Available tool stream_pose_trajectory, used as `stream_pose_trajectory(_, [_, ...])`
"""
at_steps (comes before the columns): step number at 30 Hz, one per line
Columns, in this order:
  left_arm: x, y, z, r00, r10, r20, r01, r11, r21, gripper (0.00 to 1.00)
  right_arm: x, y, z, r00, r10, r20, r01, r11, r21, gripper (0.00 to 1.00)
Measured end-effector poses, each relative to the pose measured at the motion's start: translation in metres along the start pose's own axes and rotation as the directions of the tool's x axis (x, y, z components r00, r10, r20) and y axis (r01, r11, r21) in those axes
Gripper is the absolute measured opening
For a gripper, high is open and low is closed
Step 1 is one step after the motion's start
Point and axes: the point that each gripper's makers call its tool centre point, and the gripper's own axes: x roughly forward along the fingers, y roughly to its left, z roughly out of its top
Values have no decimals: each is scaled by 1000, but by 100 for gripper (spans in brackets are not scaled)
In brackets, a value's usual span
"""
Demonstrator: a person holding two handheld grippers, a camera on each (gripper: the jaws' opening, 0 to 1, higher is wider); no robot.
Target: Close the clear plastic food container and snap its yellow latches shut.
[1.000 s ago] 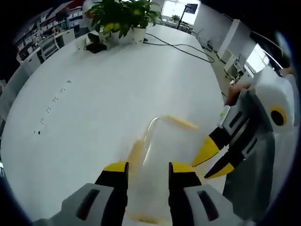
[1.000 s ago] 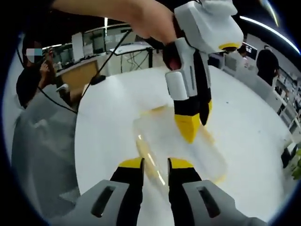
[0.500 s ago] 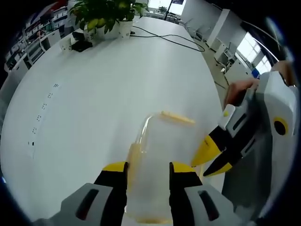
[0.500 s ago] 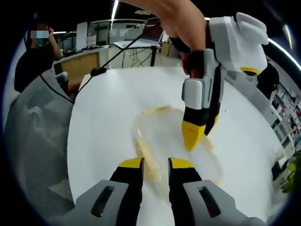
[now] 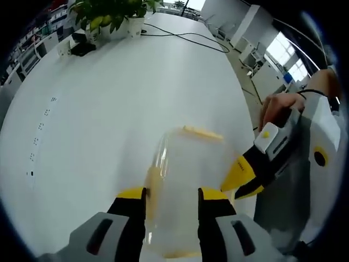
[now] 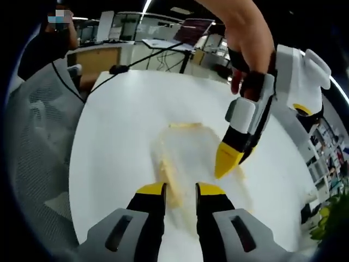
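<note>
Clear plastic container [image 5: 182,185] at lower centre of the left gripper view, on the white table [image 5: 109,98], yellow latches [image 5: 203,132] along its edges. Left gripper [image 5: 172,192] spread, one jaw either side of the container's near end. Right gripper [image 5: 244,177] at the frame's right, tips pressed nearly together beside the container. In the right gripper view, right gripper [image 6: 180,189] narrowly parted over a latch [image 6: 169,183]; contact unclear. Potted plant [image 5: 109,12] upper left.

One clear container [image 5: 182,185] lies on one white counter [image 5: 109,98]; two grippers, left [image 5: 172,197] and right [image 5: 244,180]; one potted plant [image 5: 106,13] upper left.
</note>
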Motion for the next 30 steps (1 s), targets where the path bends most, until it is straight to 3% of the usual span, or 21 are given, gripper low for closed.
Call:
stream_pose_trajectory(12, [6,1,-2,997,-62,-54,59,997,-50,34,2,0,-2,999,-36,-8,35,999,-36,19])
stream_pose_trajectory(20, [8,3,-2,994,-90,-63,86,994,-73,35,5,1,-3,997,-72,-17,70,991,-115,22])
stream_pose_trajectory(30, [8,4,-4,991,-124,-56,119,988,-97,35,5,-1,-3,995,-94,-16,92,988,-126,22])
